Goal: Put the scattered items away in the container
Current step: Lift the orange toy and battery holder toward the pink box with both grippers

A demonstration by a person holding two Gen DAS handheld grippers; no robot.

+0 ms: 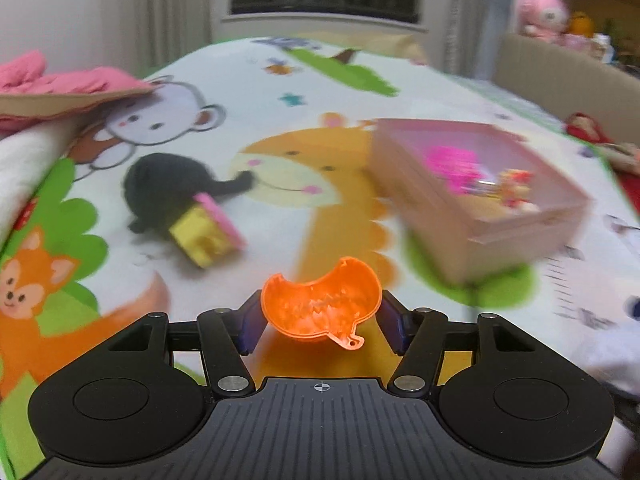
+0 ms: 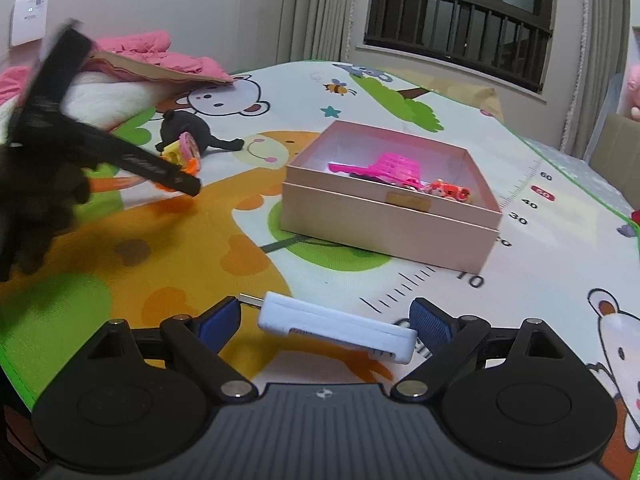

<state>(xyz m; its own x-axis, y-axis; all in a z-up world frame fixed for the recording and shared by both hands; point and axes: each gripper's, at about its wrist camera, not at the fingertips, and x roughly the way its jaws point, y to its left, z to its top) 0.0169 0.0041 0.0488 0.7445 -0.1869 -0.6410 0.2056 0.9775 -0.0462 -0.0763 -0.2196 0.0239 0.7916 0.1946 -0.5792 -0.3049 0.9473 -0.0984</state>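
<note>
Right wrist only: white adapter (image 2: 336, 328).

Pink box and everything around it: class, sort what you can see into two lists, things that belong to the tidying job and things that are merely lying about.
Belongs to the job:
- pink box, the container
- orange mould, held in the left gripper
- white charger, between the right gripper jaws
- yellow-and-pink toy
- black soft toy

Just lying about:
- pink clothes
- pink plush
- play mat

Motion blur smears the pink box (image 1: 476, 184) (its contents too) and the black toy (image 1: 168, 188).
</note>
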